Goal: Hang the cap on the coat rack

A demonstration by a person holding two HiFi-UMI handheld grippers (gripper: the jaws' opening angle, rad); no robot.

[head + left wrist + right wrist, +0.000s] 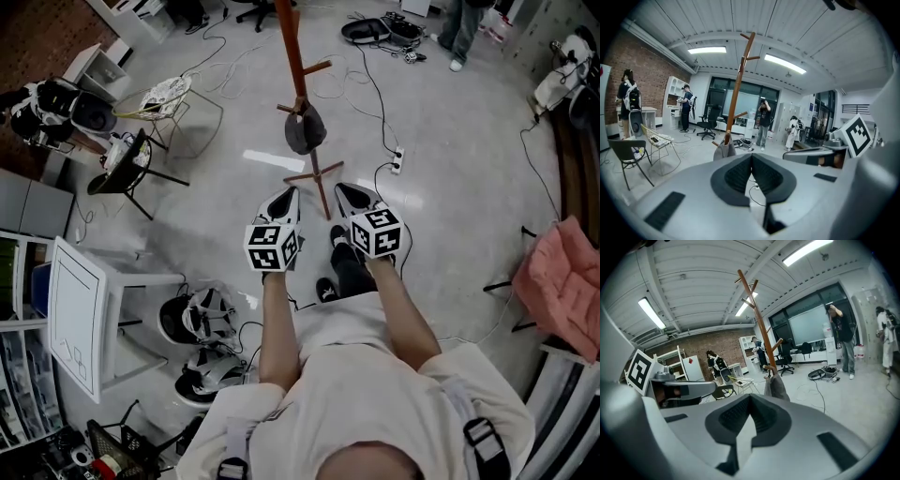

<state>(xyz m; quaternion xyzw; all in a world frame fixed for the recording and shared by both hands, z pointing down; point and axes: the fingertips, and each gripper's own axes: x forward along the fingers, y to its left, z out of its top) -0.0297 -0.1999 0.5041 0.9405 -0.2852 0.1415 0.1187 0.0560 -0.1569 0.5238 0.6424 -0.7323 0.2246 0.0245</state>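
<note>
Head view, pale glossy floor (469, 159), loose cables (382, 112), cap (304, 131) on coat rack (292, 47).

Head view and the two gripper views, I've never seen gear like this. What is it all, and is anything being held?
A person holds two clamp tools, the left gripper and the right gripper; the patterned cubes are part of them. The head view looks down from the person's head. Each gripper view looks along one tool's jaws. Both pairs of jaws are closed with nothing between them. Ahead stands a wooden coat rack, and a grey cap hangs on a low peg. A power strip lies on the floor nearby.
</note>
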